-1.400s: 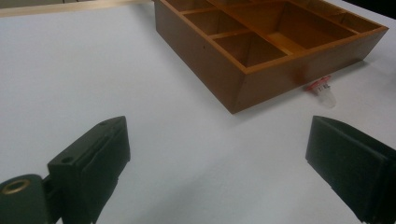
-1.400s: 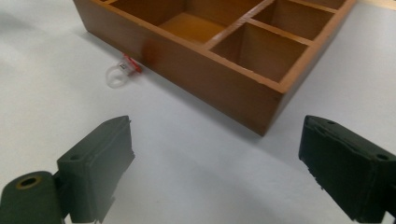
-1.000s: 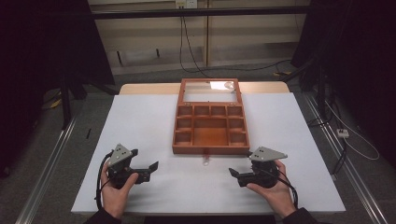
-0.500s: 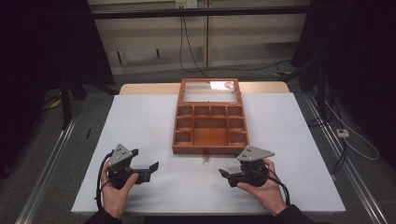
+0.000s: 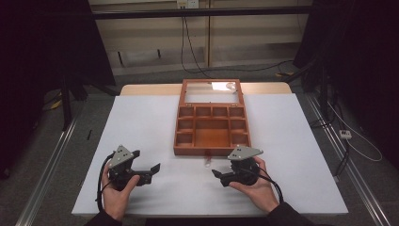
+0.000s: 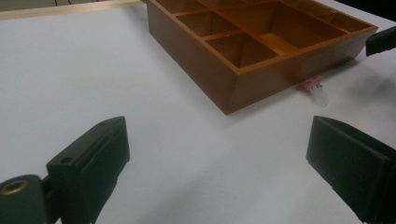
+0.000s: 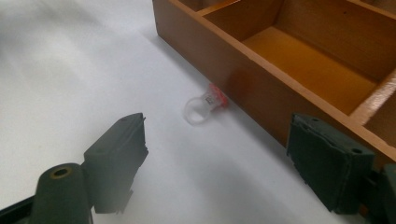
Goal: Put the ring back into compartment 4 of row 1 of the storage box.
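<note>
Where the small clear vial (image 7: 201,107) with a red cap lies on the white table (image 5: 141,127), it touches the wooden tray's (image 5: 211,149) front wall. Right gripper (image 7: 215,163) near it, jaws wide, just been closing, nothing between. Left gripper (image 6: 224,163) wide, well apart.

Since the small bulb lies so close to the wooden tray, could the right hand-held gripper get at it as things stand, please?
Probably yes: the right hand-held gripper faces the bulb with open jaws and bare table between, though the tray wall touches its red end.
</note>
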`<state>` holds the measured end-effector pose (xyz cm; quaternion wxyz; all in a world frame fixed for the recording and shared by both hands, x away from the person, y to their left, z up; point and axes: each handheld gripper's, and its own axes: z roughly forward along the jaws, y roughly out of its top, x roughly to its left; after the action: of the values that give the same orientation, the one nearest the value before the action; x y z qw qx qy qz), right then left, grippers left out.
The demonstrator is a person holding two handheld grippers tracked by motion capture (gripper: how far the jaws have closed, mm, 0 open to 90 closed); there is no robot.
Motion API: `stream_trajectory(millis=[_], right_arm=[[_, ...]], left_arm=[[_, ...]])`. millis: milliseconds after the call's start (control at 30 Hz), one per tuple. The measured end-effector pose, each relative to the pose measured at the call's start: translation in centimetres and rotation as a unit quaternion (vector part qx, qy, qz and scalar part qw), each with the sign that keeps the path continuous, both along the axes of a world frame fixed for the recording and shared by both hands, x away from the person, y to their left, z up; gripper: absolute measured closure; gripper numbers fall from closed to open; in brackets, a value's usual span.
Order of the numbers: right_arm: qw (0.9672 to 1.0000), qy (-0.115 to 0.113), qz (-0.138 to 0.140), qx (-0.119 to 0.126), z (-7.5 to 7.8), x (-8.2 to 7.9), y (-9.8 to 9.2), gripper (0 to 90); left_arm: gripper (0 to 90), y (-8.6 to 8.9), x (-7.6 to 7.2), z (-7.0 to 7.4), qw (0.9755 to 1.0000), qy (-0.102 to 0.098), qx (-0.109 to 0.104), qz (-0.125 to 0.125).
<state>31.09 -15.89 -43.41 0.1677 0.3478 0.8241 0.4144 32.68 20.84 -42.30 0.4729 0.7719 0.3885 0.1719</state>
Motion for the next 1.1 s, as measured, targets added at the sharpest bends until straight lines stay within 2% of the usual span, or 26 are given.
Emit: stream_trajectory(millis=[233, 533, 633, 1100], right_arm=[[1.0000, 0.004, 0.003, -0.004, -0.2, 0.5, 0.7, 20.5], [0.9996, 0.015, 0.021, -0.010, -0.4, 1.0, 1.9, 22.6], [0.9995, 0.020, 0.026, -0.005, -0.4, 1.2, 2.3, 21.5], [0.9991, 0.030, 0.017, -0.024, -0.8, 2.2, 3.8, 30.2]], left_arm=[[6.0, 0.0, 0.0, 0.0, 1.0000, -0.001, 0.003, -0.003], [6.0, 0.0, 0.0, 0.0, 1.0000, 0.000, 0.002, -0.003], [6.0, 0.0, 0.0, 0.0, 1.0000, 0.001, 0.002, -0.002], [6.1, 0.0, 0.0, 0.0, 1.0000, 0.002, 0.001, -0.001]])
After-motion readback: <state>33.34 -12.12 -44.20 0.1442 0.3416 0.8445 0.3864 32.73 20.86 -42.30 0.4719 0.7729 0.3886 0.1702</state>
